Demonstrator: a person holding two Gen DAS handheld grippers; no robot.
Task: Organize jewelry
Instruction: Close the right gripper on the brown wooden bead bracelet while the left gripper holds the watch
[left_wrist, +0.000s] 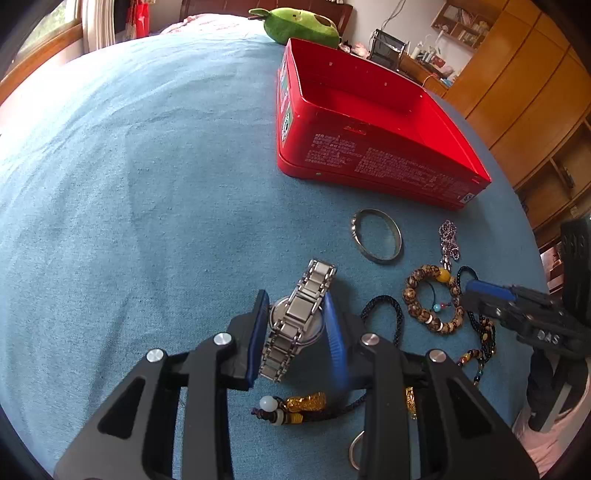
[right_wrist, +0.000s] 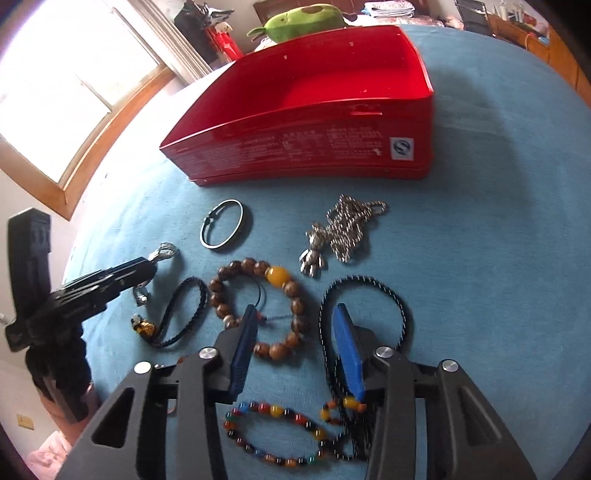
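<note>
While left tongs (left_wrist: 297, 332) grip the watch (left_wrist: 299, 321), right tongs (right_wrist: 295, 347) gape empty.

Green plush toy (left_wrist: 301, 24) on blue bedspread (left_wrist: 147, 184).

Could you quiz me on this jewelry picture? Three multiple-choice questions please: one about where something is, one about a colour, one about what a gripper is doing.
1. Where does the silver bangle lie?
A. inside the box
B. on the blue cloth, in front of the box
C. on the plush toy

2. What colour is the open box?
A. red
B. white
C. black

3. What is between the left gripper fingers?
A. nothing
B. the silver chain
C. the metal watch

Answers:
1 B: the bangle rests on the blue cloth near the box's front wall.
2 A: its walls and floor are red.
3 C: the watch sits between the blue pads, its band raised off the cloth.
</note>
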